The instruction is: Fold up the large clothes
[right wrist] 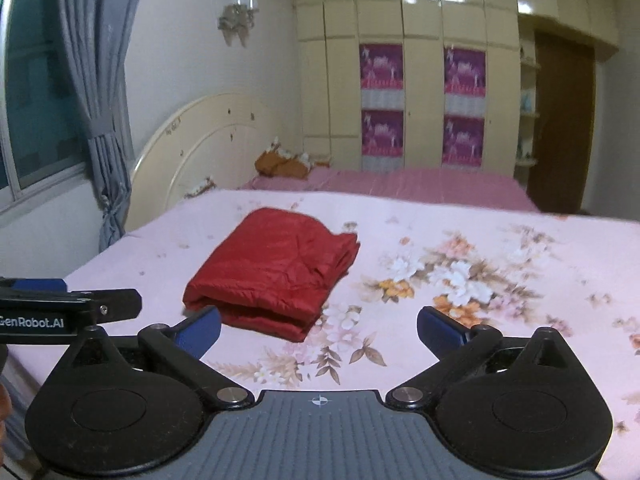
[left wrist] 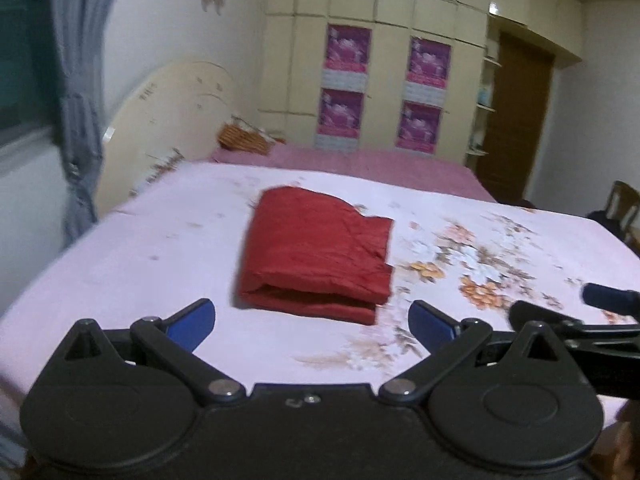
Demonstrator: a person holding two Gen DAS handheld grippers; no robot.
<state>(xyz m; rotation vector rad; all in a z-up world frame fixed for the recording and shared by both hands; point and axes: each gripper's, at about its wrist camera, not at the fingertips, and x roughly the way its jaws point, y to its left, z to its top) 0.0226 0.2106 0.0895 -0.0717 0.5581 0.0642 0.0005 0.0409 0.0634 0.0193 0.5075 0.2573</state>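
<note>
Red jacket (left wrist: 316, 252) sits folded mid-frame, probably slick, puffy and light; grab the layered near edge. Left gripper (left wrist: 311, 326) and right gripper (right wrist: 319, 332) both gape wide, empty.

Red garment (right wrist: 276, 268): thin, faintly shiny crinkled cloth. Bedsheet (right wrist: 500, 320): matt floral cloth. Wardrobe (right wrist: 420, 60): glossy cream panels.

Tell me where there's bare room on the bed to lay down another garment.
Bare sheet lies right of the folded red garment, and a strip between it and the curtain-side edge. Both grippers, left and right, crowd the near edge.
</note>
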